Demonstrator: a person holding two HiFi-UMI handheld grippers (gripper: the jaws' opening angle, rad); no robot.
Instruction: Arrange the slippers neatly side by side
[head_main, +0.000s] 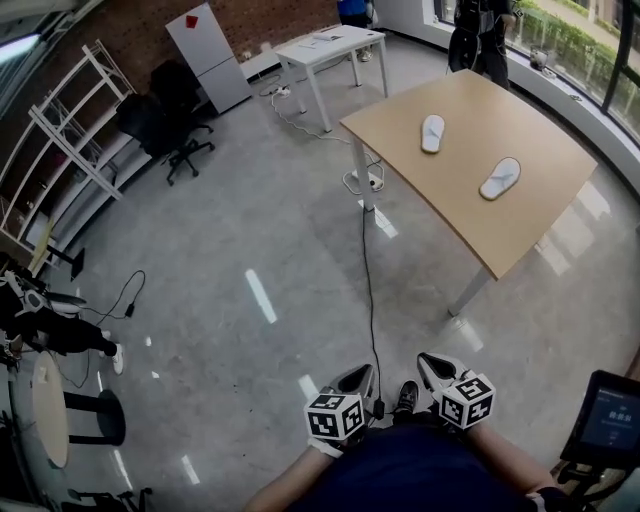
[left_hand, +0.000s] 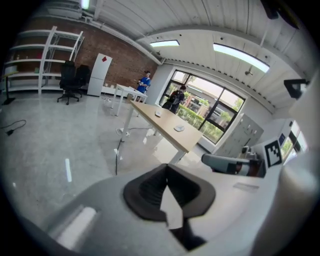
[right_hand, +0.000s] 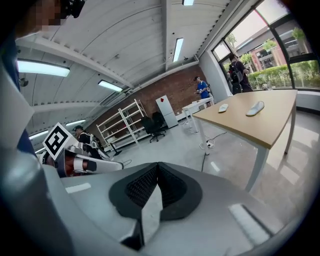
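Note:
Two white slippers lie apart on the wooden table: one towards the far side, the other nearer the right edge, each pointing a different way. Both also show small in the left gripper view, as slipper and slipper, and in the right gripper view, as slipper and slipper. My left gripper and right gripper are held close to my body, well short of the table. Each is shut with nothing between its jaws, as the left gripper and right gripper show in their own views.
A black cable runs across the grey floor from the table towards my feet. A white table, an office chair, a white cabinet and shelving stand at the back. People stand by the windows. A screen is at my right.

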